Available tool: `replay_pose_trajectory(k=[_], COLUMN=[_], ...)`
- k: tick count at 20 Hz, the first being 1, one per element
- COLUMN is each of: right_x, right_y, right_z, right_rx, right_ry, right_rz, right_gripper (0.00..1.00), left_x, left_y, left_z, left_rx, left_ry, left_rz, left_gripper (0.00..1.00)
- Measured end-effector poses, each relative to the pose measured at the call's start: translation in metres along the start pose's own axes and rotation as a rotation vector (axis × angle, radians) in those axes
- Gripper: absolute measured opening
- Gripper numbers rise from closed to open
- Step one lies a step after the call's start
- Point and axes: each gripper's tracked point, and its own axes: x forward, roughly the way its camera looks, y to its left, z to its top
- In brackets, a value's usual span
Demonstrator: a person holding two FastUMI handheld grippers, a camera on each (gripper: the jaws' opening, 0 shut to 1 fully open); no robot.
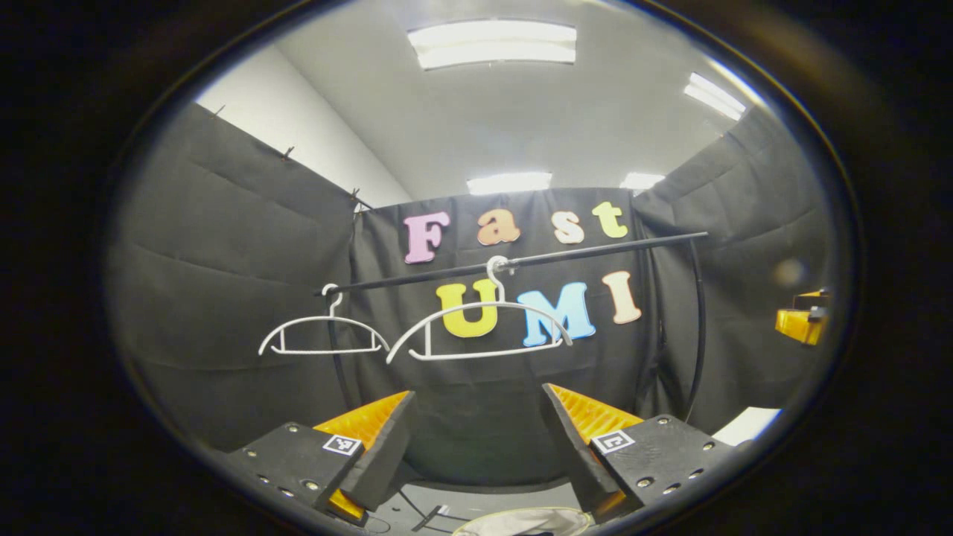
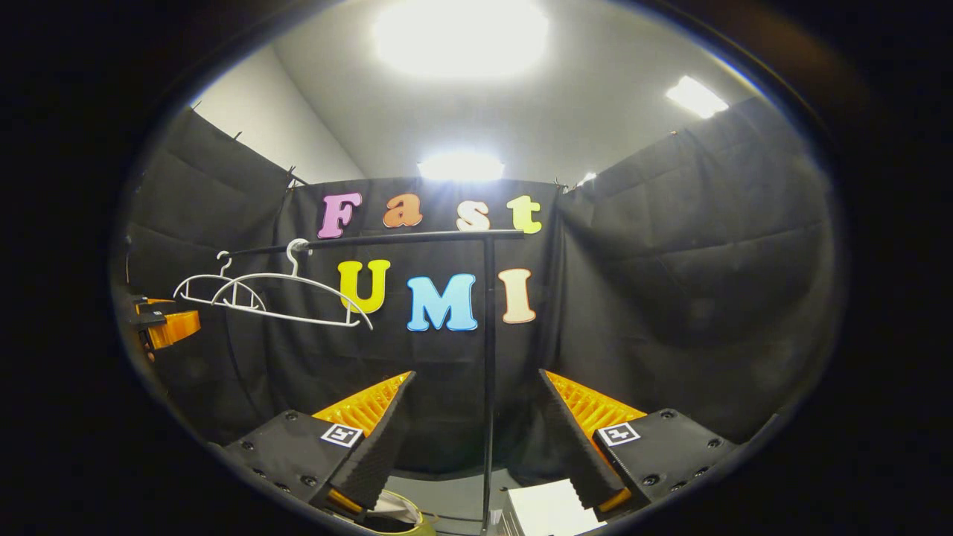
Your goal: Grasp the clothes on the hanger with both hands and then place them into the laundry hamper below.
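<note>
clothes: pale fabric bundle (image 1: 525, 521) low at bottom edge of left gripper view, below and between fingers, likely in hamper; hamper rim (image 2: 406, 525) glimpsed at bottom of right gripper view. two white hangers, small one (image 1: 324, 336) and large one (image 1: 480, 327), hang bare on black rail (image 1: 521, 260). left gripper (image 1: 476, 424) fingers spread wide, holding nothing, touching nothing. right gripper (image 2: 476, 417) fingers likewise wide apart, empty; rail's upright post (image 2: 488, 372) seen between them, farther off.
</note>
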Motion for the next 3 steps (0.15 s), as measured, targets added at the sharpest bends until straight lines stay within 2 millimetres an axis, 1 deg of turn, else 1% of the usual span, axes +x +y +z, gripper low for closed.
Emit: replay_pose_trajectory(k=[1,3], right_x=[-0.0011,-0.0017], right_y=[0.0007,0.0022], right_z=[0.0010,0.0011], right_rx=[-0.003,-0.007], right_ry=[-0.002,-0.003], right_rz=[0.001,0.004], right_gripper=[0.99,0.99], left_x=[-0.0014,-0.0056], left_y=[0.0004,0.0014], left_z=[-0.0007,-0.0006], left_rx=[-0.003,-0.003], left_ry=[0.001,0.003], left_rz=[0.004,0.008], left_gripper=[0.96,0.96])
